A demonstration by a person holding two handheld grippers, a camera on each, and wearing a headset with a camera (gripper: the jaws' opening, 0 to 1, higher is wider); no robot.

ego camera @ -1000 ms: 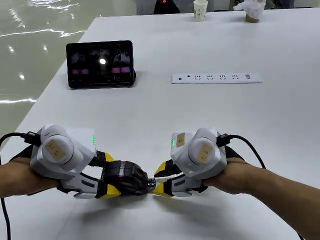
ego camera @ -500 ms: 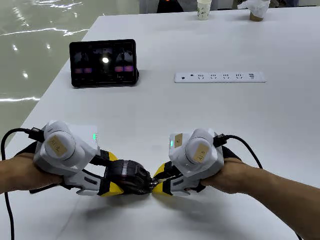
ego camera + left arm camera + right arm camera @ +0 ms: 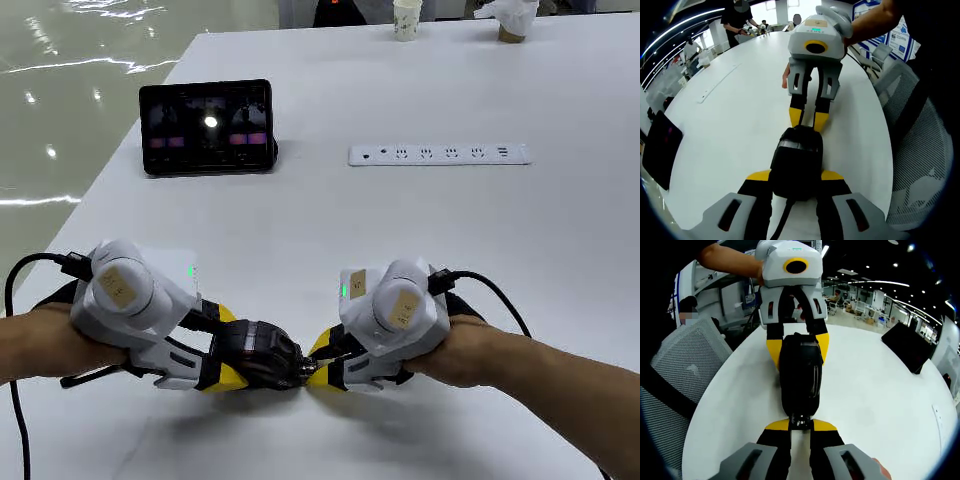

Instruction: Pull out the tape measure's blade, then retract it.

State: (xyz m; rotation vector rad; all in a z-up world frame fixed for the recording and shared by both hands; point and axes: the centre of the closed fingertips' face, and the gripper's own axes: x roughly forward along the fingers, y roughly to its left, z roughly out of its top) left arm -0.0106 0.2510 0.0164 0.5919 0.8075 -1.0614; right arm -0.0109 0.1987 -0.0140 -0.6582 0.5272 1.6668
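We are at the very start of the pull. Our left hand-held gripper (image 3: 222, 348) has its two yellow jaws squeezed on the sides of the black tape measure (image 3: 797, 162). The tape measure is low over the white bench (image 3: 420, 250), near the front edge, right between our two hands. We cannot tell if it rests on the bench.

Our right hand-held gripper (image 3: 801, 426) has its jaws almost together. They pinch the blade (image 3: 800, 419) by its little metal tip, right at the mouth of the case. We think no blade is out yet, because the two grippers are nose to nose.

Next we should hold the left one tight and steady. Then we should draw the right one away in a straight line, so the blade slides out. The pinch must stay firm, or the tip may slip free.
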